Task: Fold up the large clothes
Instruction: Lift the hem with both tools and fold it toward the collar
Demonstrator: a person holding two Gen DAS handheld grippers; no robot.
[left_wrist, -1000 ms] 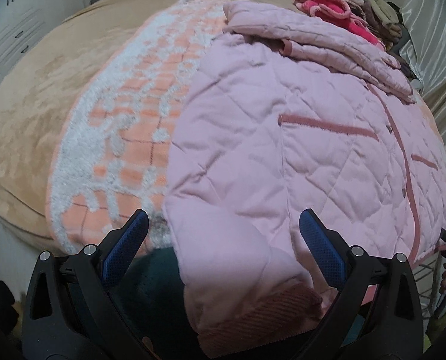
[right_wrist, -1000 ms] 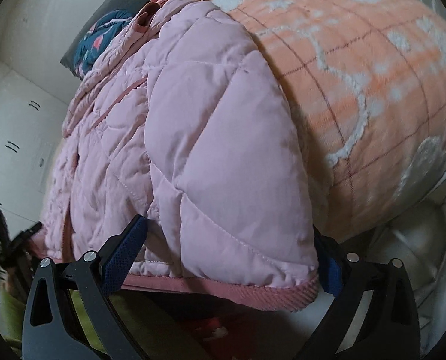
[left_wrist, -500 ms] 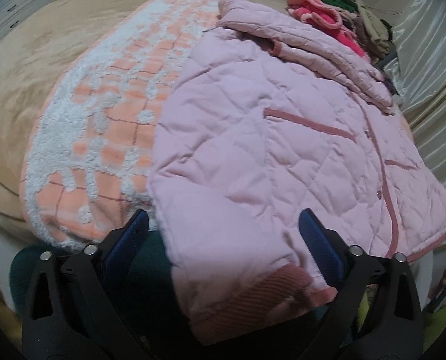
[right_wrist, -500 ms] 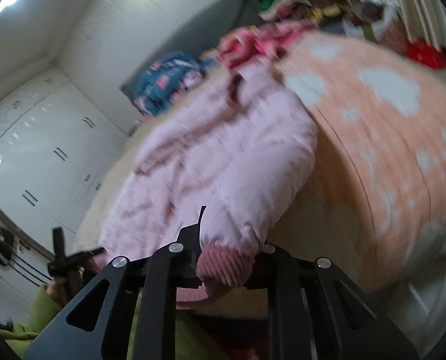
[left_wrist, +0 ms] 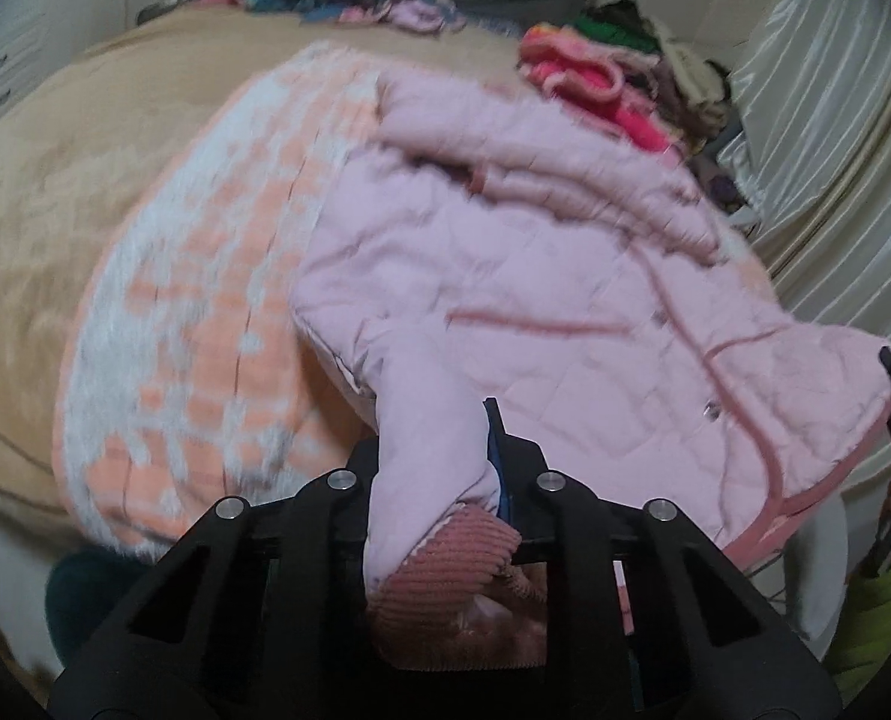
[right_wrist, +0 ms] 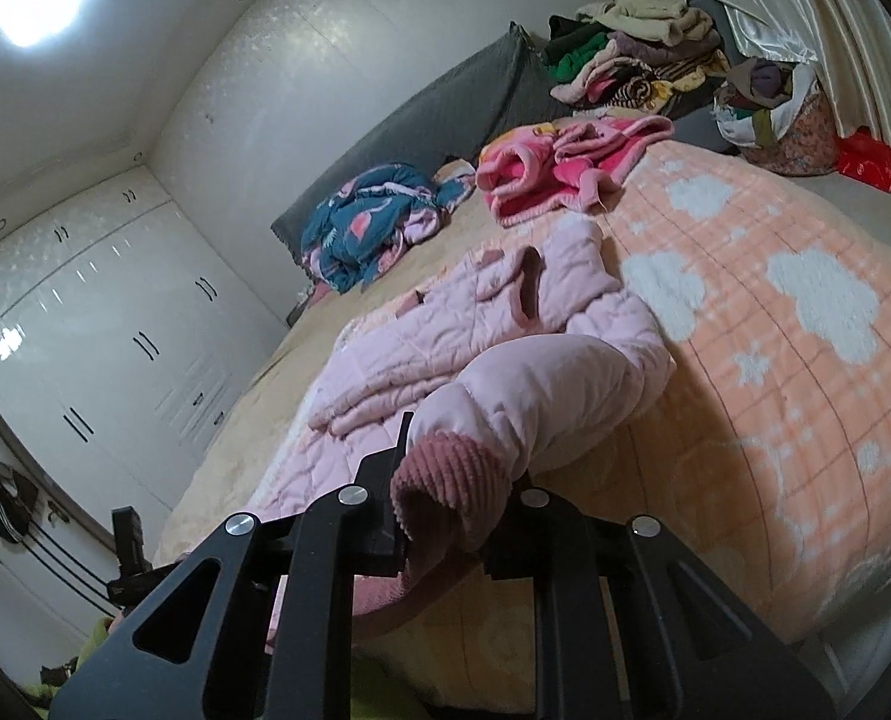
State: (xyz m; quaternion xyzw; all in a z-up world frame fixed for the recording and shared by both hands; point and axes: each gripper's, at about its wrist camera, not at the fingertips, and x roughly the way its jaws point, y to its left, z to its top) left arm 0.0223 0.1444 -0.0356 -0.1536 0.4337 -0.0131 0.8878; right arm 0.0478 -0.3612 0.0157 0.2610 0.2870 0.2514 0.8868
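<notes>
A pale pink quilted jacket [left_wrist: 565, 276] lies spread on an orange-and-white blanket [left_wrist: 205, 330] at the bed's near edge. My left gripper [left_wrist: 433, 438] is closing its jaws on one sleeve, just above the ribbed rose cuff [left_wrist: 445, 546], and the pads press the fabric. In the right wrist view the jacket [right_wrist: 445, 336] stretches away over the blanket [right_wrist: 775, 360]. There my right gripper [right_wrist: 457, 462] is shut on the other sleeve at its cuff [right_wrist: 445, 474], lifted off the bed. Both sleeves hide the inner finger faces.
A bright pink garment [right_wrist: 565, 168] and a blue patterned quilt [right_wrist: 367, 228] lie farther up the bed. A heap of clothes [right_wrist: 631, 54] sits by the grey headboard. White wardrobes [right_wrist: 115, 330] stand left, with curtains [left_wrist: 835, 150] and a red bag [right_wrist: 871, 159] to the right.
Both grippers went from open around the sleeves to clamped on them. Both rose, the right one far enough that its view now tilts across the bed to the room.
</notes>
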